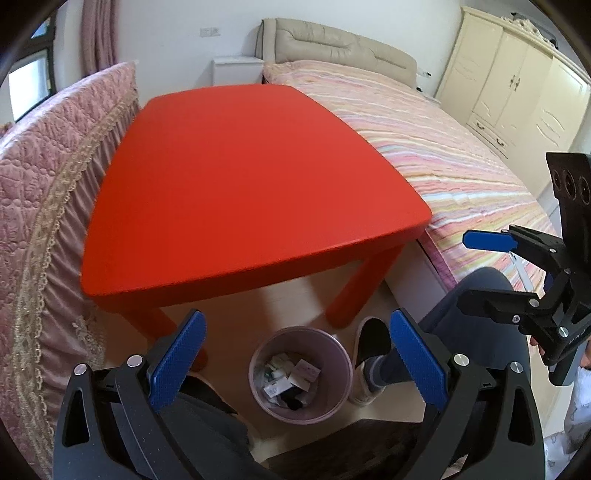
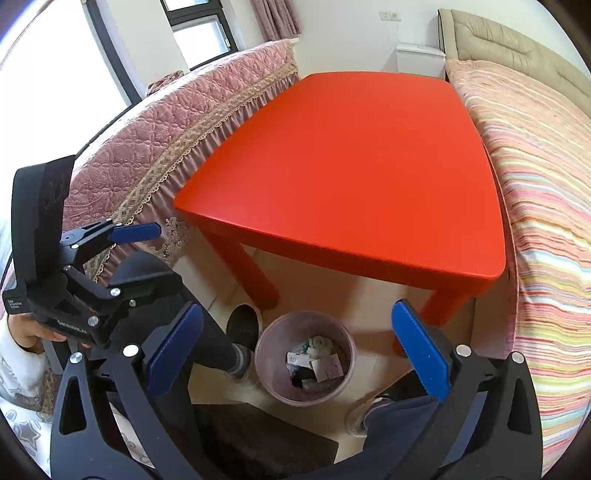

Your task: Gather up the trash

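Scraps of trash lie in the pink bin on the floor below the red desk, whose top is bare; collection looks finished. Left gripper and right gripper hover above, fingers wide, empty. Only the right view shows the window; only the left, the wardrobe.

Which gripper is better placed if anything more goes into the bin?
Neither clearly: left gripper and right gripper both hang open and empty over the trash bin; red table shows no trash.
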